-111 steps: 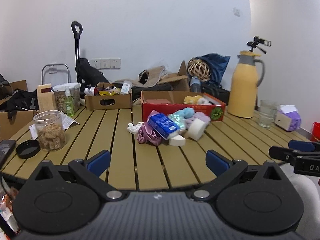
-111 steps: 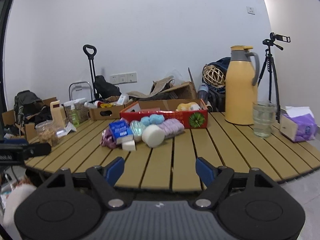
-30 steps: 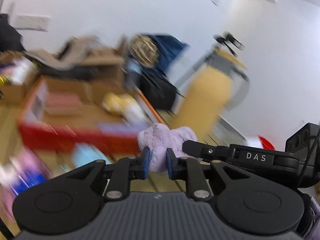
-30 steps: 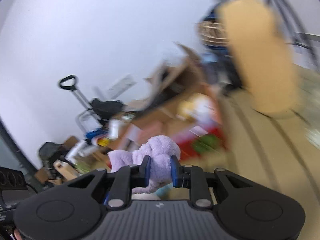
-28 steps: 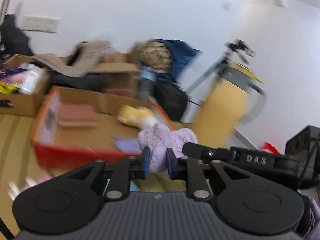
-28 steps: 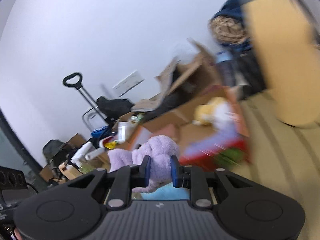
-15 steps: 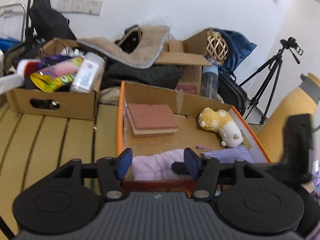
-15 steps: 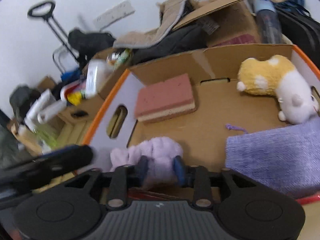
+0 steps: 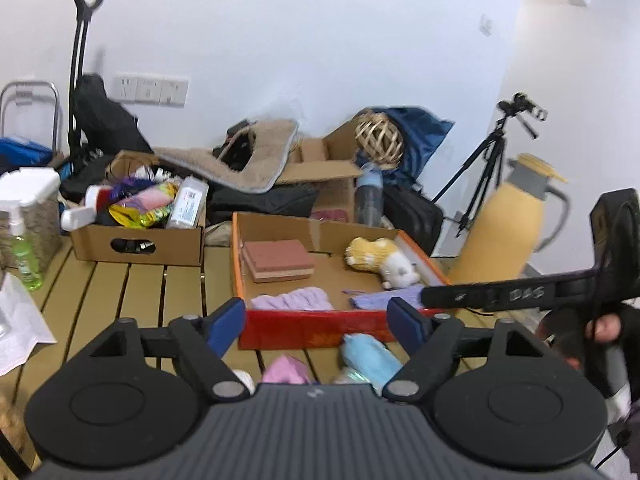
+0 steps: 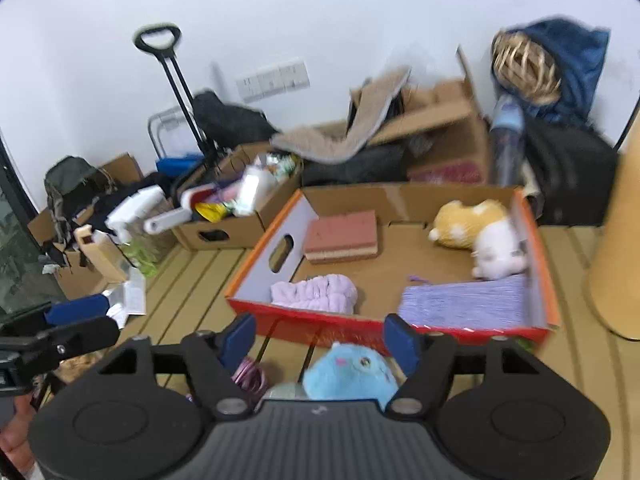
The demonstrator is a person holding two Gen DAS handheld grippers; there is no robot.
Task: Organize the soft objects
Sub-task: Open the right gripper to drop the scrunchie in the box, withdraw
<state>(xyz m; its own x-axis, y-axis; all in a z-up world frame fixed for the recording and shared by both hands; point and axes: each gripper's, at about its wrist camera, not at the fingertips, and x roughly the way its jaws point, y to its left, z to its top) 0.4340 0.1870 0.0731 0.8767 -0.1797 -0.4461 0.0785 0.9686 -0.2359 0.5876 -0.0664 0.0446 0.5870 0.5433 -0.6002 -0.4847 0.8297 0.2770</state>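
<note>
Opening wide: left gripper [image 9: 316, 316] & right gripper [image 10: 320, 334], both empty; purple plush [image 10: 314, 293] lies released in red box [image 10: 256, 264].

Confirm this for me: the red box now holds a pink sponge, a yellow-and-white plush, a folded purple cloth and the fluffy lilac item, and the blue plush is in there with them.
Not quite. The blue plush is not in the red box; it lies on the table in front of the box, as the right wrist view shows. The pink sponge, yellow-and-white plush, purple cloth and fluffy lilac item are inside.

Fluffy lilac headband [image 10: 313, 293] lying flat in red box's [image 10: 536, 240] front-left corner, purple cloth [image 10: 464, 301] alongside
</note>
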